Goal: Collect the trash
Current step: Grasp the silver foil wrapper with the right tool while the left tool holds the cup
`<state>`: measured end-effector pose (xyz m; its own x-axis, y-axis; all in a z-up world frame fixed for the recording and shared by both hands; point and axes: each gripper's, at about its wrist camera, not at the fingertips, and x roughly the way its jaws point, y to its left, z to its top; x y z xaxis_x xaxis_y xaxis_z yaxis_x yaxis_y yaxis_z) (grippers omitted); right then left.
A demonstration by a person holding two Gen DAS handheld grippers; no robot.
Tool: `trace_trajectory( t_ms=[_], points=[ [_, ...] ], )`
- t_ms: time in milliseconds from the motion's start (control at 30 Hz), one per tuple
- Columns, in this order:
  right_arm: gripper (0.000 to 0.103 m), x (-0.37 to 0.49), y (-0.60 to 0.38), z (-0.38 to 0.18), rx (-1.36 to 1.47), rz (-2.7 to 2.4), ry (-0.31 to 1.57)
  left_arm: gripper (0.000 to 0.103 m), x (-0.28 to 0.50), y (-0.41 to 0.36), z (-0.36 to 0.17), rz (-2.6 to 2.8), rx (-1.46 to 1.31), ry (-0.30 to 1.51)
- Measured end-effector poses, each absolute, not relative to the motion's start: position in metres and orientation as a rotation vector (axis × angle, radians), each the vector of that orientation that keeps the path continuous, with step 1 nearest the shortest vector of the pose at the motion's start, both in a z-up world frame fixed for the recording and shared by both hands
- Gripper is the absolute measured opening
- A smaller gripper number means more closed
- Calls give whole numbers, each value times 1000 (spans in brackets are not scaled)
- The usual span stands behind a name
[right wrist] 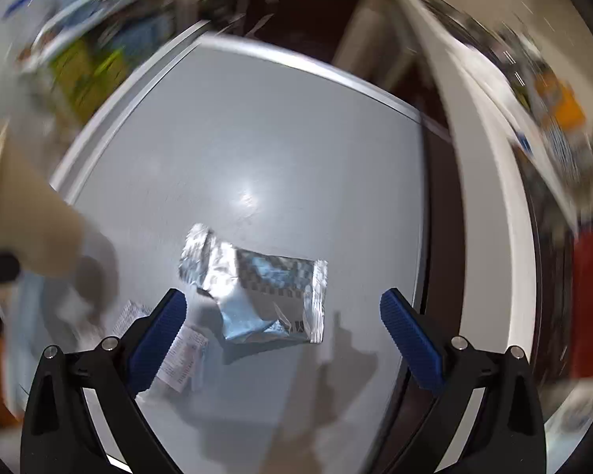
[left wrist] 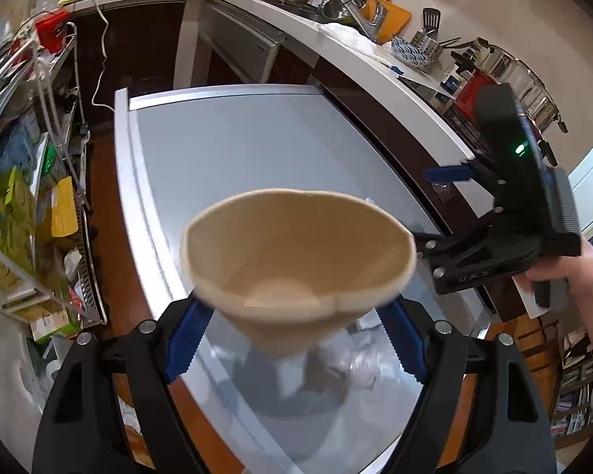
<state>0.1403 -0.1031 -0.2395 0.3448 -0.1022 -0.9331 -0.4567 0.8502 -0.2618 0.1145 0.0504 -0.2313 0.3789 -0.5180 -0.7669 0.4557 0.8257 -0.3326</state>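
My left gripper is shut on a tan paper cup and holds it above the grey table, mouth toward the camera. The cup's side shows at the left of the right wrist view. My right gripper is open and empty above a crumpled silver foil wrapper lying on the table. A small white paper scrap lies beside its left finger. The right gripper also shows in the left wrist view, at the table's right edge.
A white kitchen counter with dishes and utensils runs behind and right of the table. A cluttered wire shelf stands to the left. More wrappers lie on the table under the cup. The right wrist view is motion-blurred at its edges.
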Motion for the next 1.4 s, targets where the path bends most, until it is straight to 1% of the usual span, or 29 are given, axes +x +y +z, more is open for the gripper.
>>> trace_trajectory(
  t_ms=[133,200,267,367,600,733,767,800,833,867,900,933,1033,1067,1100,1133,1167,1200,1400],
  points=[
    [97,146,-95,-254,-726,317,1233,81,110,57,-229,-617,-77,994],
    [97,151,-96,-257,-735,366,1276,81,111,56,-233,-621,-64,1007],
    [97,155,-90,-262,-759,378,1287,81,117,49,-246,-627,-33,1054],
    [97,158,-85,-268,-781,408,1305,81,123,45,-258,-607,-4,1070],
    [97,154,-81,-285,-1004,481,1301,81,122,51,-259,-600,-37,1057],
    [97,160,-81,-297,-1049,524,1337,81,121,52,-257,-594,-37,1052],
    [95,164,-80,-298,-1027,555,1359,81,121,53,-257,-594,-41,1051],
    [87,167,-79,-300,-987,591,1394,81,121,55,-256,-591,-50,1049],
    [86,169,-80,-301,-934,612,1435,81,122,56,-256,-591,-56,1047],
    [78,175,-81,-301,-873,621,1470,81,122,57,-256,-592,-61,1046],
    [68,179,-82,-301,-833,621,1488,81,122,58,-256,-590,-65,1045],
    [63,182,-83,-300,-784,617,1509,81,123,58,-256,-589,-65,1044],
    [62,184,-87,-304,-751,607,1530,81,124,56,-257,-585,-57,1050],
    [62,181,-87,-304,-756,605,1528,81,124,55,-257,-584,-53,1050],
    [66,178,-87,-304,-778,598,1515,81,124,55,-256,-582,-50,1046],
    [74,167,-86,-302,-806,589,1500,81,124,55,-255,-583,-48,1043],
    [96,162,-84,-302,-847,585,1472,81,124,55,-255,-585,-47,1045],
    [99,155,-83,-301,-888,601,1434,81,126,54,-257,-590,-43,1056],
    [98,156,-85,-309,-924,621,1441,81,136,42,-269,-632,-8,1123]
  ],
)
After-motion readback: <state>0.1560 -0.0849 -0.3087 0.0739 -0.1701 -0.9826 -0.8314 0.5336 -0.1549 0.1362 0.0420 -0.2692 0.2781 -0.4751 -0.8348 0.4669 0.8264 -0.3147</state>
